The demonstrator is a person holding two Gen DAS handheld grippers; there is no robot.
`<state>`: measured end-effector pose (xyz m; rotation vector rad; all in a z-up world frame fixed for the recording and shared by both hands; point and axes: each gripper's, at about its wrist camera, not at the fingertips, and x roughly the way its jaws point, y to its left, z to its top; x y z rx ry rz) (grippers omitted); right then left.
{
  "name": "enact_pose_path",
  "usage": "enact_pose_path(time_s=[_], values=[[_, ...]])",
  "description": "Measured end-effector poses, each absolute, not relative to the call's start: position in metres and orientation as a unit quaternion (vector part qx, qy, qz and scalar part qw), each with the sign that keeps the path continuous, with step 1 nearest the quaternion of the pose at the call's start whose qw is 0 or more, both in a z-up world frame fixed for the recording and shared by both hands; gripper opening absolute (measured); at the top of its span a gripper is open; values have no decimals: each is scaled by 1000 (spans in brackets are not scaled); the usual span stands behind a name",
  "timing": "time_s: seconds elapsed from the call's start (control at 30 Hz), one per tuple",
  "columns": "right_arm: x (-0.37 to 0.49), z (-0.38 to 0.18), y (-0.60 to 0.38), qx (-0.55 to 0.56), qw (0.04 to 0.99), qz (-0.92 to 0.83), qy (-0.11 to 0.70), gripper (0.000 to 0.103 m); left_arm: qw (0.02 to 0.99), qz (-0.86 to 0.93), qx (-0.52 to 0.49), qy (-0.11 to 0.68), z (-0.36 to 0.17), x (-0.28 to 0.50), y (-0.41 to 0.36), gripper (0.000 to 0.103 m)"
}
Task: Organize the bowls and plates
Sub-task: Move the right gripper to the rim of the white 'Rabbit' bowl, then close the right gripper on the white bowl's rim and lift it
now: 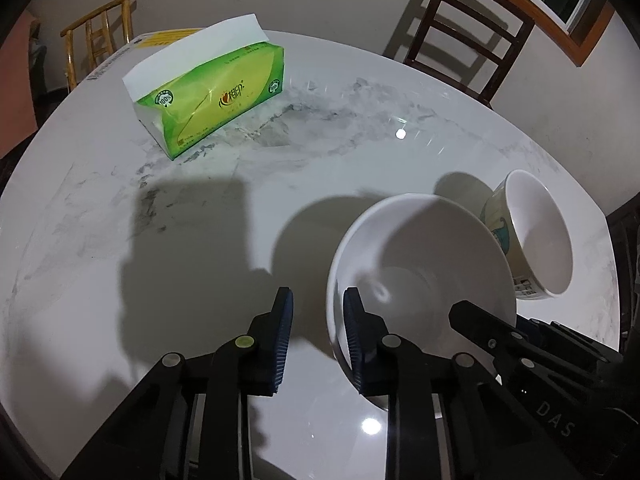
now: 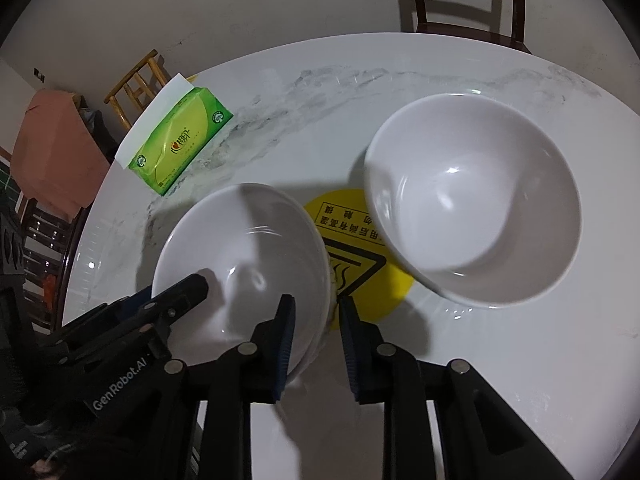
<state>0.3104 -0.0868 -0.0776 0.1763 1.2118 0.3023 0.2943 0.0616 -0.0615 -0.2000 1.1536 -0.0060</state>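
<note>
My left gripper (image 1: pixel 318 340) and my right gripper (image 2: pixel 316 346) both sit spread apart over the rim of the near white bowl (image 2: pixel 240 256), one on each side, not squeezing yet. It looks hard, smooth, slippery and easy to break, so the thin rim is my best hold. The far bowl (image 2: pixel 472 200) sits just beyond, on the table (image 2: pixel 500 360).
</note>
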Motion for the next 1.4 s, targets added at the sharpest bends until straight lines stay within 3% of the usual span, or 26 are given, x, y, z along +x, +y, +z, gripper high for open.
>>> enact_pose_path(time_s=[0.23, 1.4], values=[[310, -78, -87, 85, 807, 141, 567, 20, 832, -14, -86, 549, -61, 292, 53, 10], [274, -47, -109, 87, 809, 136, 564, 17, 838, -25, -65, 541, -29, 254, 28, 9]])
